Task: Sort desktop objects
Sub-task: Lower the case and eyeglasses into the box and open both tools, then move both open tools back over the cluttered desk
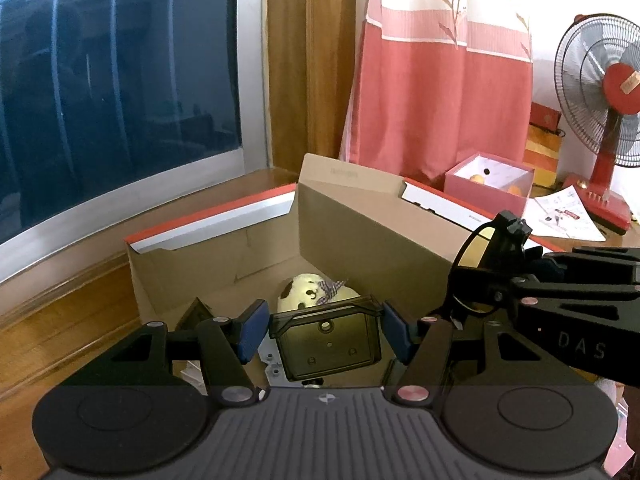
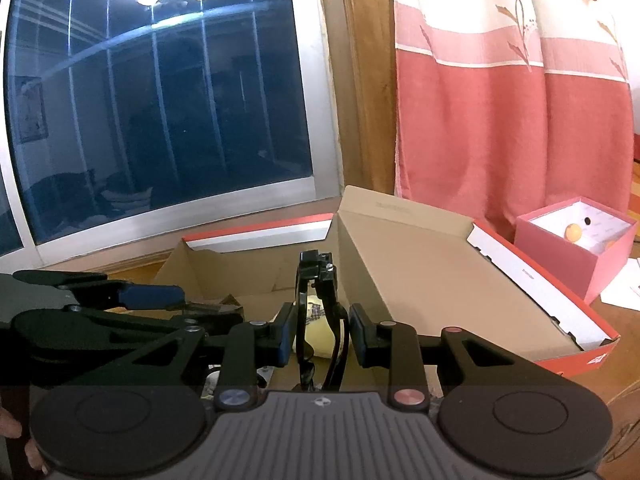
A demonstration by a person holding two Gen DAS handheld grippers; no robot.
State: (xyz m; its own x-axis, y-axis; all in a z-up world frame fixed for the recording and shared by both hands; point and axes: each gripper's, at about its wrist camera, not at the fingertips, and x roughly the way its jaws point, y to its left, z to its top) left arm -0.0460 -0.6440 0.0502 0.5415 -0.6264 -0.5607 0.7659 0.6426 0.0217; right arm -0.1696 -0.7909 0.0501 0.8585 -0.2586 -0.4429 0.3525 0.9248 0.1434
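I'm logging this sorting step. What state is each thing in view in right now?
Left gripper: shut on a dark translucent case.
Right gripper: shut on a black clip-like object.
Cardboard box: open, flaps up.
Spotted plush: lying inside the cardboard box.
Pink box: lid off.

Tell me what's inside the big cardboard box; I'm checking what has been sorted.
A cream spotted plush toy lies on the cardboard box floor. The grippers and what they carry cover the near part.
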